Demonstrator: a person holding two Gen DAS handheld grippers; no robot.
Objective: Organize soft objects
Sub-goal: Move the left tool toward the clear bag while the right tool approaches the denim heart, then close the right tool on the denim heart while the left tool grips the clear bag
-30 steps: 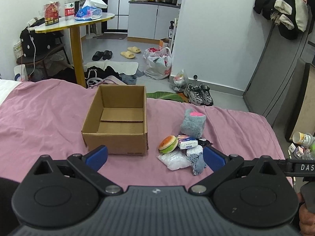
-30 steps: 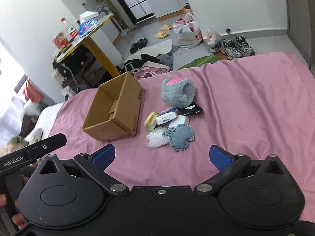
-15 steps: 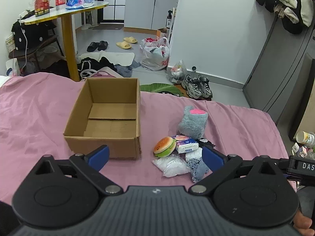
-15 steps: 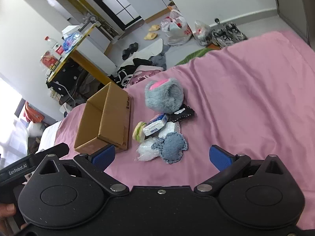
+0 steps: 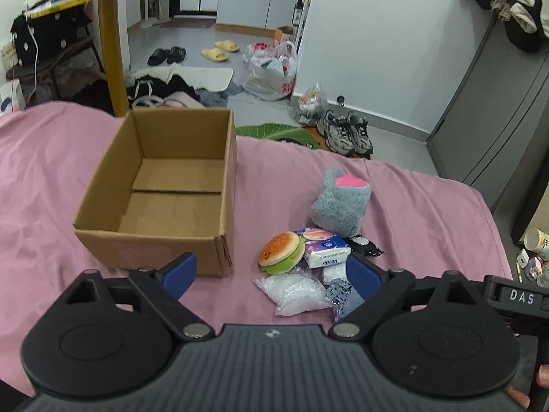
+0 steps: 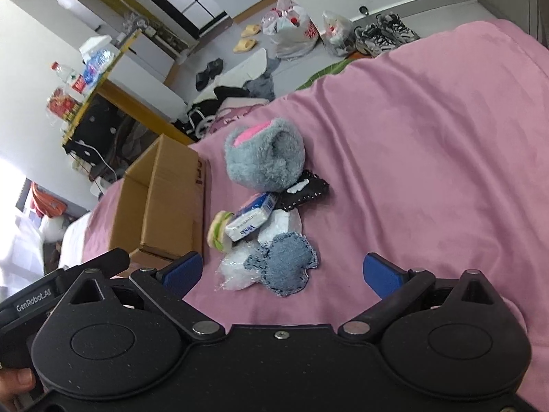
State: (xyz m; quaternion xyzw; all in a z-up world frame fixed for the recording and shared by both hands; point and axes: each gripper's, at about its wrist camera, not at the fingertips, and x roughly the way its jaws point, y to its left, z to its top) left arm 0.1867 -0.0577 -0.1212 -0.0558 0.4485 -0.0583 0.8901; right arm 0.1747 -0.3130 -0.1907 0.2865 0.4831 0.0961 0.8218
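Room: you work over a bed under a pink sheet [image 5: 411, 206], with a grey floor strewn with shoes, bags and clothes past its far edge.
Left gripper [image 5: 271, 271]: your blue-tipped fingers stand wide apart, gripping nothing, low over the sheet, with the pile's near edge between the tips.
Right gripper [image 6: 281, 271]: your fingers are likewise spread and empty, the denim piece just ahead between them.
Nearest soft things: a frayed blue denim patch shaped like a paw [image 6: 286, 262] lies partly over a clear plastic bag of white filling [image 5: 295, 290].
Middle of pile: a squishy toy hamburger with a smiling face and green lettuce layer [image 5: 282, 253] touches a white and blue soft tissue pack [image 5: 324, 252]; a small black studded pouch [image 6: 303, 193] lies just behind it.
Far end of pile: a fluffy grey plush with a pink patch [image 5: 341, 204] stands upright, touching the pouch.
Box: an open brown cardboard box [image 5: 164, 185] sits on the sheet just left of the pile, nothing inside.
Writing: the tissue pack reads "Vinda"; the other handle reads "DAS" in your left view and "GenRobot.AI" in your right; the print on the box's side is cut off.
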